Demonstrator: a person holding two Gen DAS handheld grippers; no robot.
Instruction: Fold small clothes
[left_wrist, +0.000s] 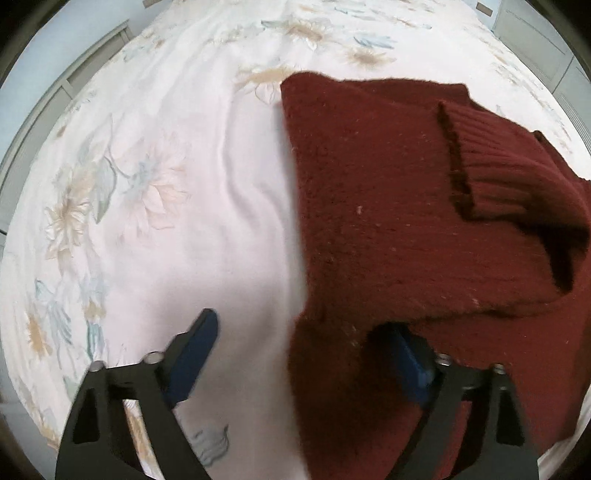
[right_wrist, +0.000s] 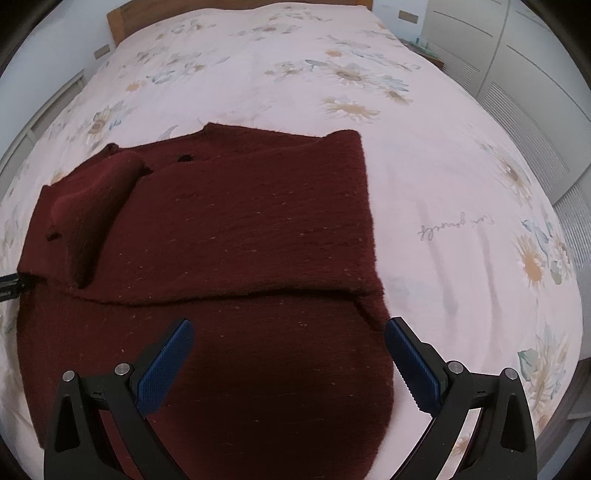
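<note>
A dark red knitted sweater (right_wrist: 229, 229) lies flat on a bed (right_wrist: 443, 184) covered in pale floral bedding. In the right wrist view the right gripper (right_wrist: 288, 365) hangs over the near part of the sweater with its blue pads wide apart and nothing between them; the left pad is over the knit, the right pad just past the sweater's right edge, over the sheet. A folded layer ends in a straight hem running across the view just ahead of the fingers, and a sleeve lies tucked on the left part, angled toward the far left.

In the left wrist view the left gripper (left_wrist: 299, 354) straddles the sweater's (left_wrist: 388, 221) left edge: its left pad is over bare sheet, its right pad partly hidden under a lifted bit of knit. The jaws stand apart, not pressing the cloth. This view shows the ribbed cuff of the sleeve close up, while only the right view shows the wooden headboard (right_wrist: 122, 18) and the wardrobe (right_wrist: 517, 55) beside the bed.
</note>
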